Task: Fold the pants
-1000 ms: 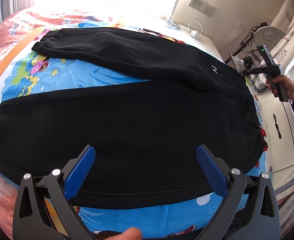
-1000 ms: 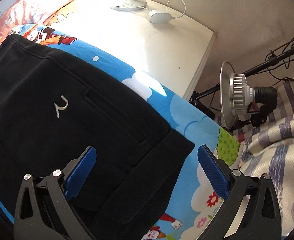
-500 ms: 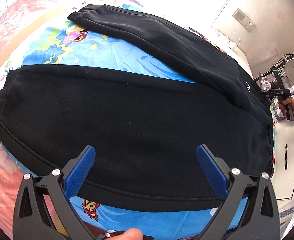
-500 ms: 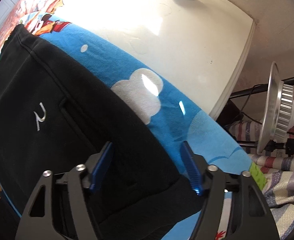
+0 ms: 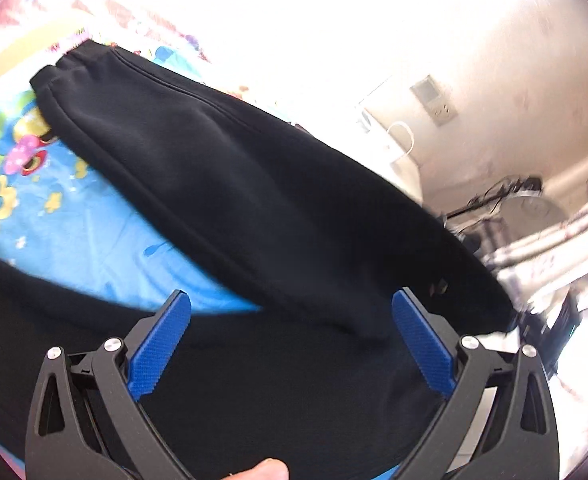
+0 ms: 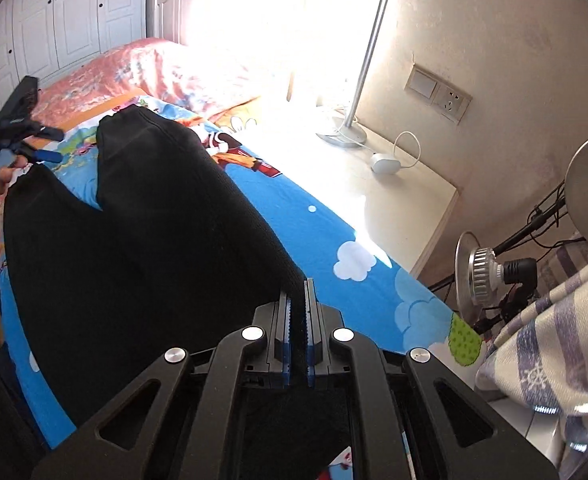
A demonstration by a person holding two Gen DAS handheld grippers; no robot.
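Note:
Black pants (image 5: 230,200) lie spread on a bed with a blue cartoon sheet (image 5: 74,216), the two legs apart in a V. My left gripper (image 5: 290,340) is open and empty above the near leg; it also shows at the left of the right wrist view (image 6: 46,144), near the leg cuffs. My right gripper (image 6: 297,312) is shut on the pants (image 6: 154,240) at the waist end and lifts that edge off the sheet (image 6: 333,232).
A white bedside table (image 6: 393,184) holds a lamp base (image 6: 341,134) and a white charger (image 6: 383,164). A studio light on a stand (image 6: 481,276) and a striped cloth (image 6: 553,336) are at the right. Pink bedding (image 6: 142,68) lies at the head.
My right gripper has closed on the waist edge of the pants and raised it. My left gripper has moved up and turned toward the far leg, still open.

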